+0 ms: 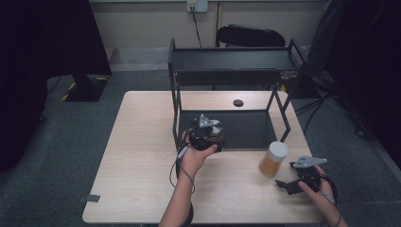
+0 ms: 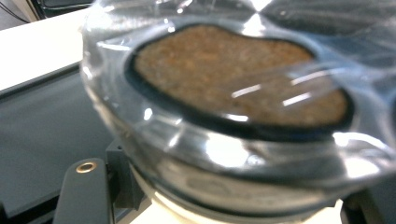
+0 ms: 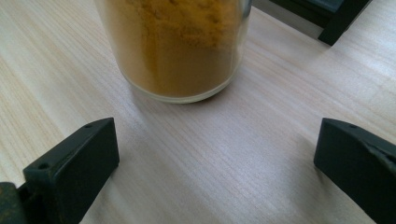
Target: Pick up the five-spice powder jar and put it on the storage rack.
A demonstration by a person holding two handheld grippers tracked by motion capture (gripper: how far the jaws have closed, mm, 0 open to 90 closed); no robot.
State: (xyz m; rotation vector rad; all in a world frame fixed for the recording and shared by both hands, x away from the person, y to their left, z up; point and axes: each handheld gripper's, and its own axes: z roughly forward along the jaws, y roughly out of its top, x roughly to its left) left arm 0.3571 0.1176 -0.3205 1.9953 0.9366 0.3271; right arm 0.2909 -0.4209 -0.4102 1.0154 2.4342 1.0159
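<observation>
A: At the front edge of the rack's lower shelf [image 1: 246, 128], what does the left gripper [image 1: 208, 135] carry?

B: Its jaws are clenched on a brown-filled glass jar [image 2: 238, 79], held just over the shelf, apparently for stowing there.

A: And the right gripper [image 1: 295, 182]?

B: Released, jaws spread wide. It rests on the table [image 1: 142, 156] facing the yellow-powder jar [image 3: 180, 44], likely next for pickup.

The desk [image 1: 142, 161] is pale wood with fine grain and a matt finish. At centre, the shelf rack [image 1: 227, 61] looks like matt black metal. Both jars, the clear glossy jar [image 2: 224, 116] of coarse brown grains and the lower-right jar [image 1: 273, 159] of smooth yellow powder, look like glass.
</observation>
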